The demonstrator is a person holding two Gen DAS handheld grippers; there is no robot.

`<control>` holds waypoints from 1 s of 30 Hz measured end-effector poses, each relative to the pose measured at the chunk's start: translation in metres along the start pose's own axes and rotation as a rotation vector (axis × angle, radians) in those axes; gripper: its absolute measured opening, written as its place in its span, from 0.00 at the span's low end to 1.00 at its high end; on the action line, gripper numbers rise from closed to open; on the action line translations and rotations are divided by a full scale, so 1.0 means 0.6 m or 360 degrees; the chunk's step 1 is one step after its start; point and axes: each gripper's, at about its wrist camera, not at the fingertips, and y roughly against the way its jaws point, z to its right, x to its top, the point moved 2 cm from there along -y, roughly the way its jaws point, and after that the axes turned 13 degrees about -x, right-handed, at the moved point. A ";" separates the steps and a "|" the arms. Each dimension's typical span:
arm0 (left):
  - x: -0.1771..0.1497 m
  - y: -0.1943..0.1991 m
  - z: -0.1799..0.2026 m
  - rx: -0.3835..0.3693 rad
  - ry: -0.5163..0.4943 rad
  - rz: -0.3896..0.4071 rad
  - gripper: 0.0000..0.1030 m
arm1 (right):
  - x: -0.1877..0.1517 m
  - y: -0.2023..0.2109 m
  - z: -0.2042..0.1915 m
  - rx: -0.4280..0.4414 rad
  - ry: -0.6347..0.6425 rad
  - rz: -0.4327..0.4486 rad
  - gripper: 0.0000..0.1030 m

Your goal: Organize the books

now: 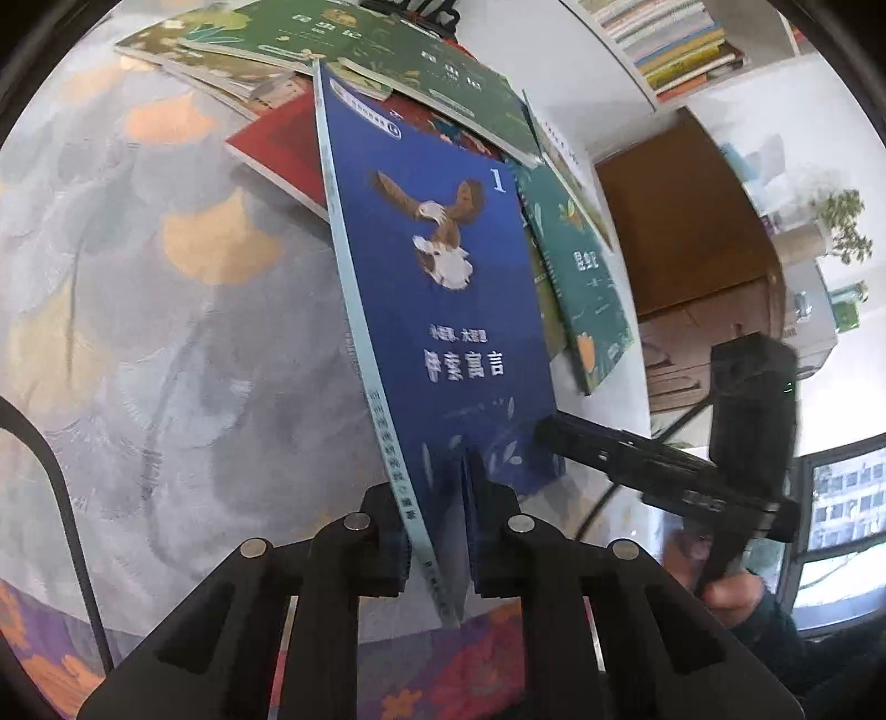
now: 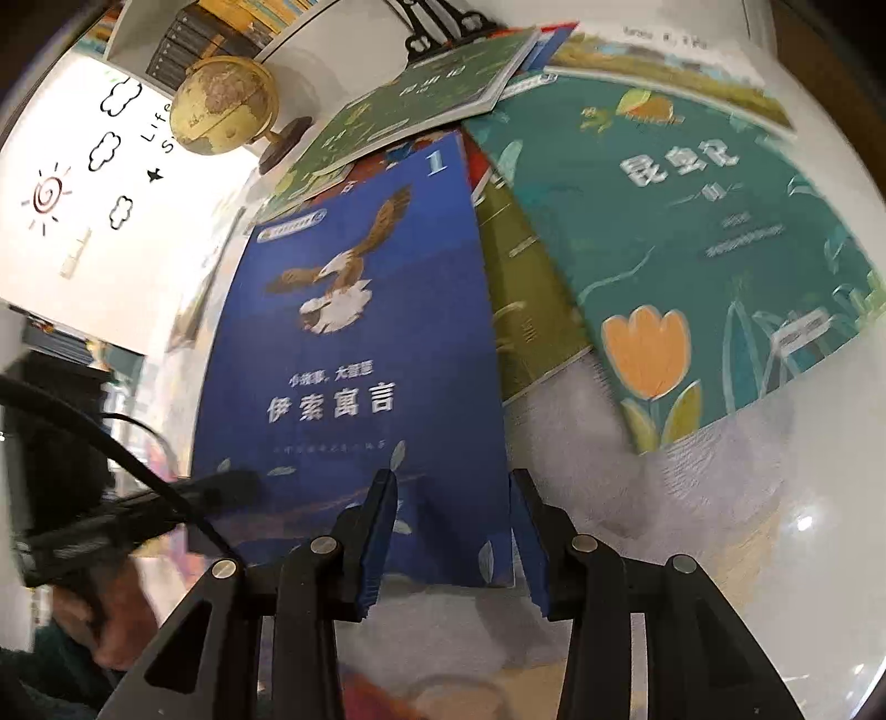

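A blue book with an eagle on its cover (image 1: 443,310) is held by its lower edge in my left gripper (image 1: 437,548), which is shut on it and lifts it off the pile. The same blue book (image 2: 354,354) fills the middle of the right wrist view. My right gripper (image 2: 454,531) is open, its jaws apart just in front of the book's lower right corner, holding nothing. It also shows in the left wrist view (image 1: 664,476), beside the book. Behind lie a teal tulip book (image 2: 692,249), green books (image 1: 343,50) and a red book (image 1: 282,144).
The books lie on a cloth with grey and orange patterns (image 1: 166,310). A small globe (image 2: 224,105) stands at the back left. A white shelf with stacked books (image 1: 670,44) and a brown cabinet (image 1: 681,221) stand to the right.
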 end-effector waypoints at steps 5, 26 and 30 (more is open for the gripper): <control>0.025 0.035 -0.005 -0.0369 0.0190 0.0060 0.09 | -0.003 0.003 -0.001 0.0107 -0.0044 -0.0087 0.44; -0.001 0.037 0.022 0.0112 -0.0068 -0.0034 0.11 | -0.004 0.041 -0.079 0.0058 0.0393 0.0115 0.26; -0.007 0.057 0.050 0.0194 -0.0204 0.0022 0.11 | -0.020 0.068 -0.116 -0.0050 0.0620 0.0210 0.26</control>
